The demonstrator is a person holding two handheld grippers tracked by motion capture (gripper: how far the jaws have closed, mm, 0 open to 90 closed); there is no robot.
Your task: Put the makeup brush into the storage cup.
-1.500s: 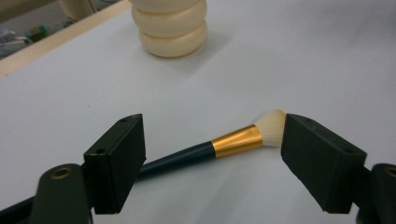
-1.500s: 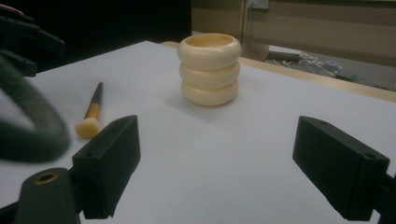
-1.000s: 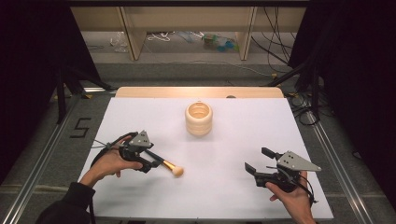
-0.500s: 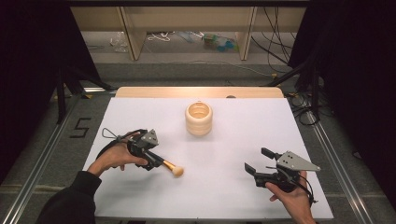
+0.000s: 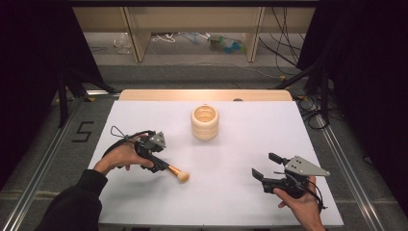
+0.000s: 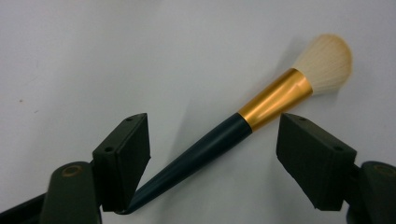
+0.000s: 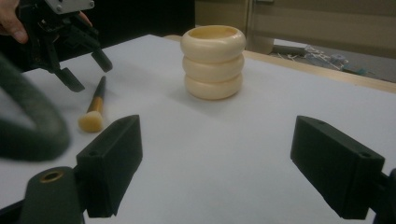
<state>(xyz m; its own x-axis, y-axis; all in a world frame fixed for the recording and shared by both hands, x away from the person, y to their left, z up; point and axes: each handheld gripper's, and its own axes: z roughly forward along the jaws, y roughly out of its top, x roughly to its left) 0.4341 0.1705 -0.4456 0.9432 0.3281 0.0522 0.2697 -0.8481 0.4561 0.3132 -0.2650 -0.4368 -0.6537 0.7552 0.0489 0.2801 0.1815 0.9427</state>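
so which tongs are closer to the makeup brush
Left. The left tongs sit open right over the makeup brush, its dark handle lying between the jaws. The right tongs are open too, well off to the brush's right across the white table.

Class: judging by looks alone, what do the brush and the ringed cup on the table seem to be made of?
Brush: dark glossy handle, probably lacquered wood or plastic; shiny gold band, likely metal; pale soft bristles, fibre type unclear.
Cup: cream, smooth, matte stacked-ring body, possibly wood, ceramic or plastic; the look leaves it open.
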